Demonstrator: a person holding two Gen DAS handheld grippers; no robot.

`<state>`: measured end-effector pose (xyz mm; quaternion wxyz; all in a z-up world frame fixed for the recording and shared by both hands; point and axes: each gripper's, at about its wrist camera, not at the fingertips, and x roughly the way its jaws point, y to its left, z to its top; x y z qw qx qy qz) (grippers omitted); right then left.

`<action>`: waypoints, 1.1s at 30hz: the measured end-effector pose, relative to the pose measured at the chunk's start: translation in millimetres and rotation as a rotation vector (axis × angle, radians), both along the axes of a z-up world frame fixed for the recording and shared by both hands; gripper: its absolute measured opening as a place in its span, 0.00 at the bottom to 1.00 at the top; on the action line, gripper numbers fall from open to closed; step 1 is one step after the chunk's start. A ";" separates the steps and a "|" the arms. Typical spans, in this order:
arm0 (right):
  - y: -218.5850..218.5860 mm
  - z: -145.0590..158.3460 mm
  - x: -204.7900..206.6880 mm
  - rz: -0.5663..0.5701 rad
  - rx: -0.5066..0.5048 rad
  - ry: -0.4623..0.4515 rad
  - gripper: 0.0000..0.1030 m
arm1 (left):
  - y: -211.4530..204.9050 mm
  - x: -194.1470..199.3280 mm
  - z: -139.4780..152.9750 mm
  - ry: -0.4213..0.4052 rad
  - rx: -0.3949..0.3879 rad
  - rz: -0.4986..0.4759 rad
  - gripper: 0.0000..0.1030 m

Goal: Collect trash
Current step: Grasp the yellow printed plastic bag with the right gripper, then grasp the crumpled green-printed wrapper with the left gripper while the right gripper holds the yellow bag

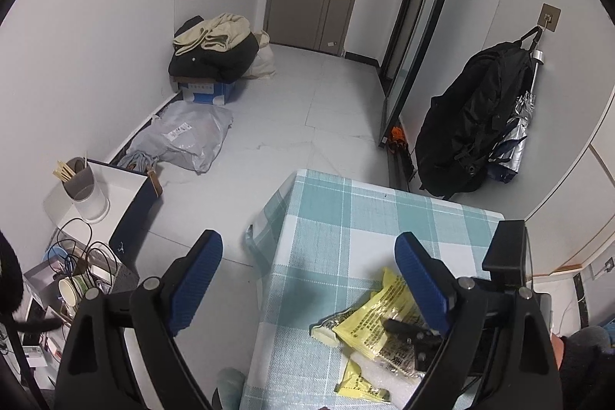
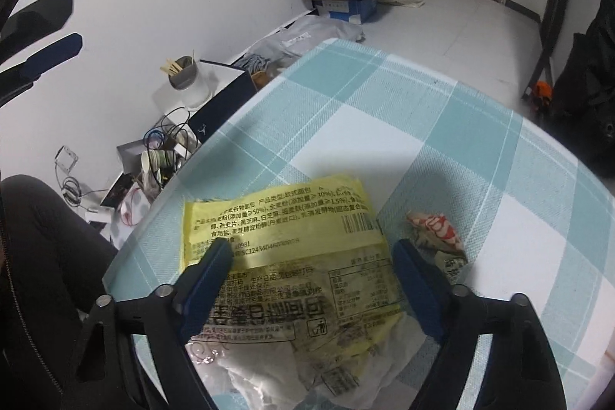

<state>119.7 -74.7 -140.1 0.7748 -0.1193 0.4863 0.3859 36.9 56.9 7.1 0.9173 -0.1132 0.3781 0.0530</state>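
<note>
A yellow bread wrapper (image 2: 284, 241) lies flat on the teal checked tablecloth (image 2: 442, 141). My right gripper (image 2: 311, 248) is open, low over the wrapper, with one finger at each side of it. A small red and white crumpled wrapper (image 2: 434, 229) lies just right of it. In the left wrist view the yellow wrapper (image 1: 388, 321) lies by the right gripper's black frame (image 1: 503, 256), and a smaller yellow scrap (image 1: 359, 385) lies nearer me. My left gripper (image 1: 307, 252) is open and empty, hanging high over the table's left edge (image 1: 276, 248).
Left of the table on the floor stand a navy box (image 1: 130, 218) with a cup of sticks (image 1: 78, 179), paper cups (image 1: 73, 291) and cables. A grey mail bag (image 1: 184, 137), a clothes pile (image 1: 215, 48) and a hanging black backpack (image 1: 469, 125) are farther off.
</note>
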 end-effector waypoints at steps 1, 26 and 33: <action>-2.1 -2.1 1.1 -0.004 0.008 0.018 0.62 | 0.0 0.1 -0.2 0.002 -0.002 -0.002 0.87; -39.9 37.2 -5.0 -0.119 0.151 -0.066 0.02 | 7.9 9.2 -15.5 0.066 -0.035 0.029 0.87; -79.7 74.8 -9.3 -0.197 0.231 -0.122 0.02 | 9.2 13.7 -29.2 0.113 -0.064 0.001 0.87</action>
